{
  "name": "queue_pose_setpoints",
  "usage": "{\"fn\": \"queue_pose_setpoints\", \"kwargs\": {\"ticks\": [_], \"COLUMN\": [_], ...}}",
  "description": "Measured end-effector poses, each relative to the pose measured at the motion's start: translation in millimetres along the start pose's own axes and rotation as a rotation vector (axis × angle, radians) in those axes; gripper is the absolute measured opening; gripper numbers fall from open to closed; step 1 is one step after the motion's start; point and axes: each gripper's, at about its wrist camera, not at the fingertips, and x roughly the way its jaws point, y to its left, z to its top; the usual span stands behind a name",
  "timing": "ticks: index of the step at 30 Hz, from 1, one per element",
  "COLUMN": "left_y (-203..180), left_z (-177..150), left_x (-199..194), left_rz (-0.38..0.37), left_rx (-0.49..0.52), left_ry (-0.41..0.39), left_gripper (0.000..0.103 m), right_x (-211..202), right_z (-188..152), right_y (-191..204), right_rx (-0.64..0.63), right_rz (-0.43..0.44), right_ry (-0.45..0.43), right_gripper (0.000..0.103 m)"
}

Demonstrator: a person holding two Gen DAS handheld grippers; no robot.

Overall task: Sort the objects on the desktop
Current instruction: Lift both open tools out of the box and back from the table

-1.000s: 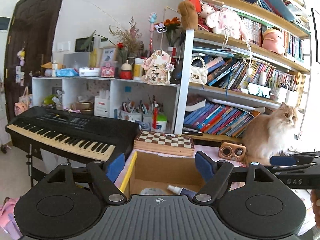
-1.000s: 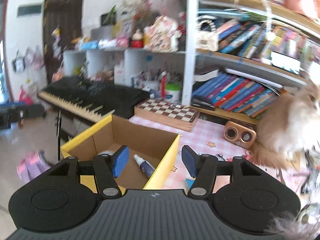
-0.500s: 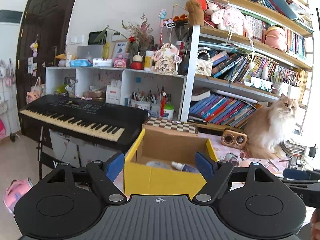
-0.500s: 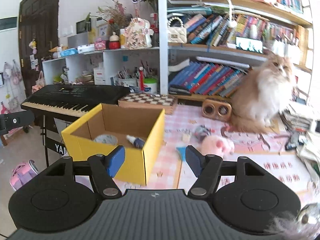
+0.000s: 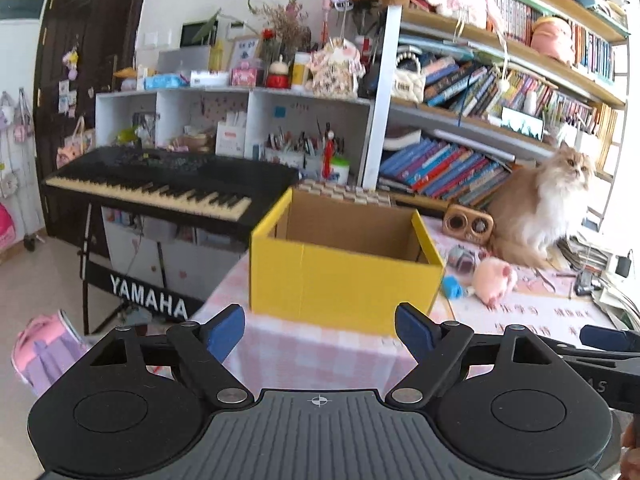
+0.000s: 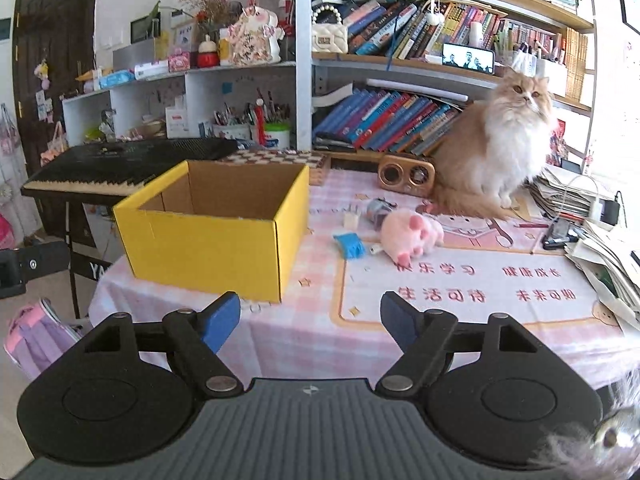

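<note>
While empty, right claw (image 6: 310, 312) faces yellow box (image 6: 208, 248).

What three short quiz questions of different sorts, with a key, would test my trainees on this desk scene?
1. True or false: the pink plush pig lies inside the open yellow cardboard box.
2. Which sits nearest the long-haired orange and white cat? A) black electronic keyboard B) small wooden speaker C) pink and purple backpack
3. Fill in: the left gripper and right gripper each have jaws that are ____, with nothing between them.

Key: 1 false, it lies on the pink checked tablecloth; 2 B; 3 open.
</note>
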Motion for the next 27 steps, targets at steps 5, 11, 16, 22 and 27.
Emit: {"fn": "queue_pose_setpoints", "kwargs": {"ticks": [5,11,16,22,27], "left_y": [-6.8,-15.7,-33.3,-57.4,-82.8], "left_z": [-6.6,-10.5,-15.5,-17.3,-20.2], "left_x": [2.3,17.6,29.9,41.4,49.8], "left_rz": [-0.023,-0.059,-0.105,-0.156,-0.176], "left_rx": [0.023,0.040,0.089,0.128,0.162], "left_ry": [0.024,0.070,0.110,0.138,0.159], "left_gripper": [0.087,0.090,0.091,0.091,0.091], "right_x": [-0.2,0.8,5.9,12.7,18.0], "right_z": [-8.7,-13.6,-16.7,-21.4,-23.9], "right_y": [-5.9,-13.4,-26.4,-46.9,-68.6], "right_rx": [0.037,0.046,0.061,0.087,0.105], "right_rz": [-0.010,-0.047,-0.085,-0.111,-0.119], "right_ry": [0.053,0.083,0.113,0.162,0.185], "right_gripper": [0.081,0.084,0.089,0.090,0.091]}}
